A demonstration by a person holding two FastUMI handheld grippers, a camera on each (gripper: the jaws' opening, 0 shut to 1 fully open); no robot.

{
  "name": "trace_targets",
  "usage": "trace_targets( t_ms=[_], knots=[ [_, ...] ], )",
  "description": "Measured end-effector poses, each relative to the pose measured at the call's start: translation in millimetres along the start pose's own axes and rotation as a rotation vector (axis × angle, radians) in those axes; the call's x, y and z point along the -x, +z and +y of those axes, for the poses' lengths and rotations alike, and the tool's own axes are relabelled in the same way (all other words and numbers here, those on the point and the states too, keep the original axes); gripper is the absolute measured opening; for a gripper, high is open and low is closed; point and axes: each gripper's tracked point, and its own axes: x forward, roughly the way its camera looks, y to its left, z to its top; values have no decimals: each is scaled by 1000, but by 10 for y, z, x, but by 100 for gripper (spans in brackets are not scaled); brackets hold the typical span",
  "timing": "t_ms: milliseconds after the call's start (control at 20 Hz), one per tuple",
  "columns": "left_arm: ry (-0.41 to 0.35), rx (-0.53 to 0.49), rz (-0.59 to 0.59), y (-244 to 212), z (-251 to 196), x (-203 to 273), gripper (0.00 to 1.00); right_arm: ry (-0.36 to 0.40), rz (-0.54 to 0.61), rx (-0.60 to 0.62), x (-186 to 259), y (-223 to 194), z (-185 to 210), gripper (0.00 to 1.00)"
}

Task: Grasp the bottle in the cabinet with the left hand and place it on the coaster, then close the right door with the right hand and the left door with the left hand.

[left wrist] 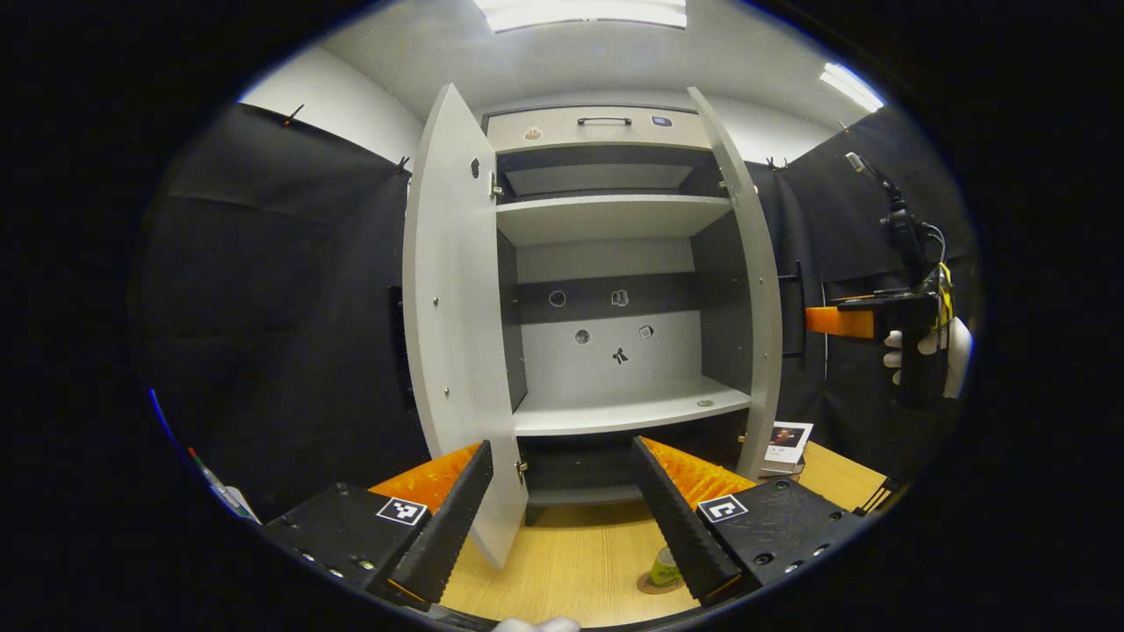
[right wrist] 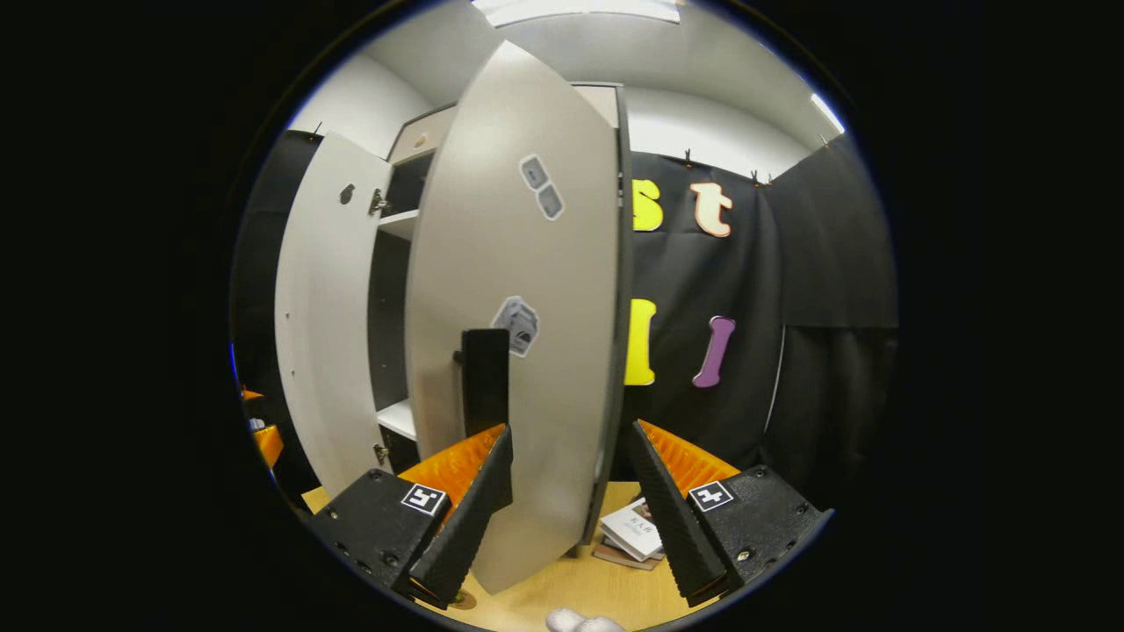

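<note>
Left tool point(left wrist: 558, 518): fingers spread wide apart, nothing between them, held low over the wooden bench point(left wrist: 571, 562) facing the cabinet point(left wrist: 615, 263).

Bottle point(left wrist: 666, 566): out of the cabinet, standing on the coaster point(left wrist: 654, 586) on the bench in front of the cabinet, just beside the left tool's right-hand finger, which hides part of it. Green in colour; further detail too small to tell.

Cabinet: both doors open. Left door point(left wrist: 457, 333) stands swung outward, its lower edge reaching down between the left tool's fingers in the left gripper view. Right door point(right wrist: 518, 333) is open too; in the right gripper view its outer face and dark handle point(right wrist: 485, 377) stand directly ahead. Shelves visible inside are bare.

Right tool point(right wrist: 566, 518): fingers well apart, holding nothing, the door's free edge lying between them; contact cannot be confirmed. In the left gripper view it is seen to the right of the cabinet, held by a gloved hand point(left wrist: 922, 351).

Booklets point(right wrist: 634, 531) lie on the bench beside the cabinet's right side.
</note>
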Motion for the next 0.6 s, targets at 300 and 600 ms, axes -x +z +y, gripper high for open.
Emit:
trace_targets(
  t_ms=[300, 600],
  knots=[
    [-12, 9, -4, 17, 171, -19, 96, -69, -14, 1, -102, 61, -13, 82],
    [11, -13, 8, -41, 458, 25, 96, -46, 4, 23, -157, -42, 370, 82]
  ],
)
